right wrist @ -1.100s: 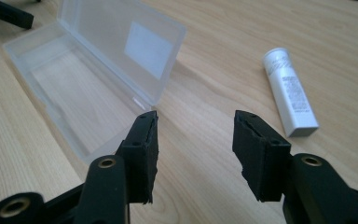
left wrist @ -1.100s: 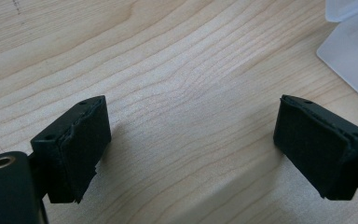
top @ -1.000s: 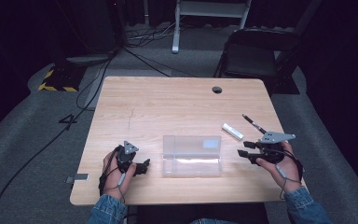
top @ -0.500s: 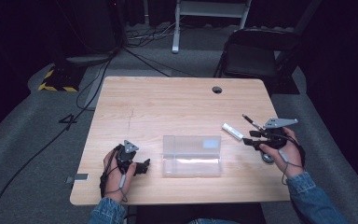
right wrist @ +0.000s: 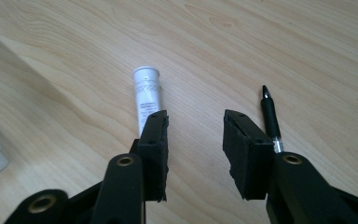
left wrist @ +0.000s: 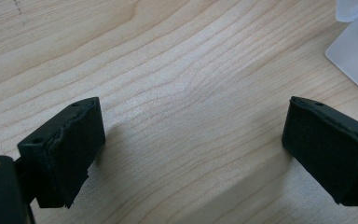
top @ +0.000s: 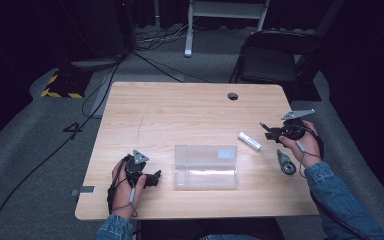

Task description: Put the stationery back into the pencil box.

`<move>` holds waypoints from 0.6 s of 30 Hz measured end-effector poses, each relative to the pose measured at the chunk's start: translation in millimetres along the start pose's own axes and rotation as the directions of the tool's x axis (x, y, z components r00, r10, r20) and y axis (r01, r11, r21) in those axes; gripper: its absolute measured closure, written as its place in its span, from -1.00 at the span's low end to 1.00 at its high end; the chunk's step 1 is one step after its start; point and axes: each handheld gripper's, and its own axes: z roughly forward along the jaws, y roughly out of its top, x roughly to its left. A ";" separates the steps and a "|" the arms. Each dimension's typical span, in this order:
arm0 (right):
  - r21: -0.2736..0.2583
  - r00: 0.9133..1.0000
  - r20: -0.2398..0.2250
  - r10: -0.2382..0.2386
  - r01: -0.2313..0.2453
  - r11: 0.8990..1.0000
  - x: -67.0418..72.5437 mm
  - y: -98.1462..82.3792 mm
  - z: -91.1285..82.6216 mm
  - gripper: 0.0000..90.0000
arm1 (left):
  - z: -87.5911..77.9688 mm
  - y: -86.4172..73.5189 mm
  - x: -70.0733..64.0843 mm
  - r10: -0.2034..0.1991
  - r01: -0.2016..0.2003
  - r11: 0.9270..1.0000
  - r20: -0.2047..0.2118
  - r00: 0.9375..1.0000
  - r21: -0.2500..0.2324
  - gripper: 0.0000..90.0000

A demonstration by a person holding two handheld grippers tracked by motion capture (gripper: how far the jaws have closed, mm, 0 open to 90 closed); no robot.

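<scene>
Table [top: 180, 115] top: light wood, far half bare, round hole [top: 233, 96] near far edge. Clear plastic box [top: 206, 167] near the front edge, middle; its corner is cut off at the frame edge in the left gripper view. Left hand-held gripper [top: 155, 177] rests just left of the box, jaws wide, bare wood between them. Right hand-held gripper [right wrist: 193, 140] near the right edge, jaws narrow and just closing, nothing between them. White tube [right wrist: 147, 98] lies beside its left jaw, lower end hidden behind it. Black pen [right wrist: 270, 116] lies beside the right jaw, partly hidden. Dark grey object [top: 285, 162] near the right wrist, hard to make out.
</scene>
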 end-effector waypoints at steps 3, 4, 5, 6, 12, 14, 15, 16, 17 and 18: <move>0.005 1.000 0.015 0.009 -0.009 1.000 -10.9 1.1 11.3 0.43 | 0.1 0.0 -0.1 -0.003 0.003 1.000 0.000 1.000 -0.001 -0.86; 0.005 1.000 0.015 0.009 -0.009 1.000 -10.9 1.1 11.3 0.43 | 0.1 0.0 -0.1 -0.003 0.003 1.000 0.000 1.000 -0.001 -0.86; 0.008 1.000 0.019 0.013 -0.013 1.000 -12.7 1.1 13.0 0.44 | 0.2 0.2 0.2 -0.001 0.001 1.000 0.002 1.000 -0.001 -0.86; 0.007 0.999 0.029 0.018 -0.019 1.000 -16.0 1.1 16.2 0.45 | 0.3 0.3 0.5 -0.002 0.002 1.000 0.006 1.000 0.000 -0.87; 0.033 0.998 0.055 0.041 -0.042 0.999 -32.6 -0.7 32.8 0.54 | 1.6 1.3 1.3 0.004 -0.004 1.000 0.006 1.000 0.002 -0.90; 0.037 0.997 0.075 0.036 -0.039 0.999 -37.7 -0.6 37.7 0.55 | 1.7 1.6 1.4 0.005 -0.005 1.000 0.006 1.000 0.004 -0.91; 0.039 0.996 0.081 0.038 -0.041 0.998 -40.1 -0.6 39.9 0.55 | 1.7 1.6 1.5 0.005 -0.005 1.000 0.006 1.000 0.004 -0.91; 0.041 0.995 0.086 0.042 -0.046 0.998 -41.9 -0.6 41.5 0.55 | 1.8 1.6 1.5 0.005 -0.005 1.000 0.006 1.000 0.004 -0.91; 0.041 0.995 0.088 0.047 -0.051 0.998 -43.6 -0.8 43.1 0.55 | 1.8 1.7 1.5 0.005 -0.005 1.000 0.006 1.000 0.005 -0.91; 0.048 0.995 0.090 0.050 -0.055 0.997 -46.6 -0.8 45.9 0.54 | 1.8 1.7 1.6 0.005 -0.005 1.000 0.006 1.000 0.005 -0.91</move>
